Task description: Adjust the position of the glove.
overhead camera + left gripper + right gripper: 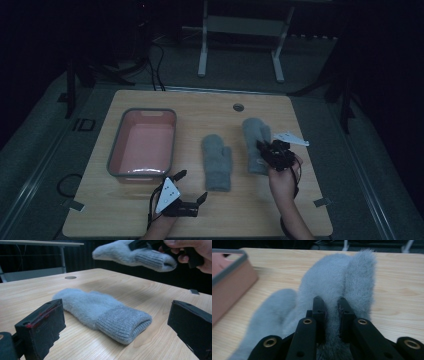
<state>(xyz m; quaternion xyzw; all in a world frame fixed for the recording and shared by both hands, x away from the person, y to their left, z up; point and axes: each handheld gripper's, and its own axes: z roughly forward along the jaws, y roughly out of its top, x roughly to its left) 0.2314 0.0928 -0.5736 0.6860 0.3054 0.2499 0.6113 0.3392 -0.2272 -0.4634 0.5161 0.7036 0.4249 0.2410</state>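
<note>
Mitten [342, 280] pinched in right gripper [331, 307], lifted above table [200, 220].

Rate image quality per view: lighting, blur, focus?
High view: dim and underexposed, dark surroundings, faint glare on the pink bin floor. Left gripper view: bright; the lying mitten is sharp, the lifted mitten slightly soft. Right gripper view: well lit, close fur soft-focused.

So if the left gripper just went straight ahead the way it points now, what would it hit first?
Most likely the grey mitten lying on the table. In the left gripper view it lies directly ahead of the open left gripper, knitted cuff nearest. The lifted mitten hangs higher and farther off, probably above that line.
</note>
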